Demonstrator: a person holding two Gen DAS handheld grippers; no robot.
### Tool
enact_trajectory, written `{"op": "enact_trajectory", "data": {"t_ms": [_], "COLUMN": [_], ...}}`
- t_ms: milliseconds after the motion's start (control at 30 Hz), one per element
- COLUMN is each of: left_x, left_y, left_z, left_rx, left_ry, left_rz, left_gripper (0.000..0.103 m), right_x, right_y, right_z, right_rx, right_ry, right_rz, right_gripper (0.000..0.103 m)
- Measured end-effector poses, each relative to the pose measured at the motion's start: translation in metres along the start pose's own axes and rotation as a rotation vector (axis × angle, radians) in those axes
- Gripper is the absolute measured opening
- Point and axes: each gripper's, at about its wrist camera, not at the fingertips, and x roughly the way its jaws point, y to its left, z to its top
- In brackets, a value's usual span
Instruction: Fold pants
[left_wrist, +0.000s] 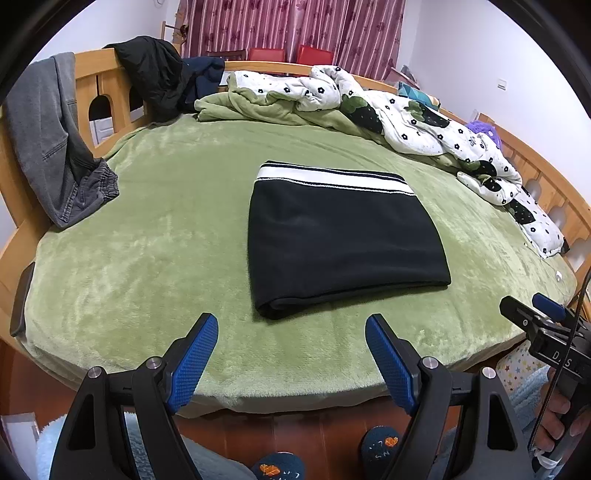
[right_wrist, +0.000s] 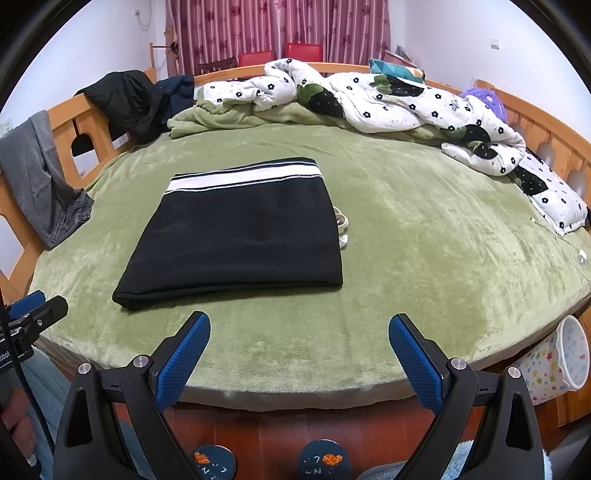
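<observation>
The black pants (left_wrist: 340, 243) lie folded into a neat rectangle on the green bed cover (left_wrist: 147, 251), with the white-striped waistband at the far edge. They also show in the right wrist view (right_wrist: 240, 236). My left gripper (left_wrist: 291, 332) is open and empty, held back over the bed's near edge, short of the pants. My right gripper (right_wrist: 299, 332) is open and empty, also at the near edge, to the right of the pants; it shows at the far right of the left wrist view (left_wrist: 532, 314).
A rumpled floral quilt (left_wrist: 424, 122) runs along the far and right sides of the bed. Grey jeans (left_wrist: 48, 140) and a black jacket (left_wrist: 155, 77) hang over the wooden bed frame at left. A star-patterned bin (right_wrist: 557, 358) stands at right. A small white object (right_wrist: 342, 229) lies beside the pants.
</observation>
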Motion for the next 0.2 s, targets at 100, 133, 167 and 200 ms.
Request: {"op": "enact_trajectory", "data": {"t_ms": [100, 133, 167, 200], "left_x": [-0.0012, -0.0003, 0.0016, 0.0039], "left_y": [-0.0014, -0.0006, -0.001, -0.0022], "left_z": [-0.0003, -0.0004, -0.0006, -0.0003], "left_rx": [-0.009, -0.01, -0.006, 0.003], "left_ry": [-0.004, -0.001, 0.009, 0.023], "left_rz": [-0.001, 0.0, -0.006, -0.014], "left_gripper": [0.081, 0.081, 0.081, 0.081], "right_x": [0.0027, 0.0037, 0.005, 0.0059], "right_y": [0.0036, 0.004, 0.0041, 0.0049], "right_z": [-0.0001, 0.0, 0.0003, 0.0004], "right_rx": [0.003, 0.007, 0.011, 0.014], "right_ry": [0.01, 0.011, 0.015, 0.018], "right_rz": [-0.007, -0.011, -0.014, -0.016], "right_gripper": [0.096, 0.096, 0.096, 0.096]}}
